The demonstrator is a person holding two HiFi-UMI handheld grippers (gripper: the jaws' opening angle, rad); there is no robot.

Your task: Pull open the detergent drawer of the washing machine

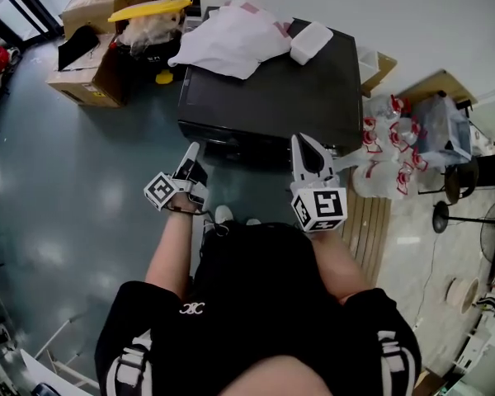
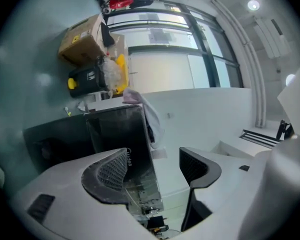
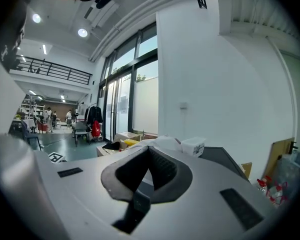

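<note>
Bright, even light from tall windows [image 3: 125,94] and round ceiling lamps [image 3: 82,32] leaves soft glare on the floor [image 1: 66,163] while the black washing machine [image 1: 272,97] reads dark; both gripper views bend and vignette toward circular edges, the near jaws slightly soft.

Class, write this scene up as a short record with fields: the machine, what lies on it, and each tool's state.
Machine: black washing machine, seen from above
On top: white cloth and white box
Left tool: jaws apart, empty, near the machine's front
Right tool: jaws together, nothing between them
Drawer: not made out in these views
</note>
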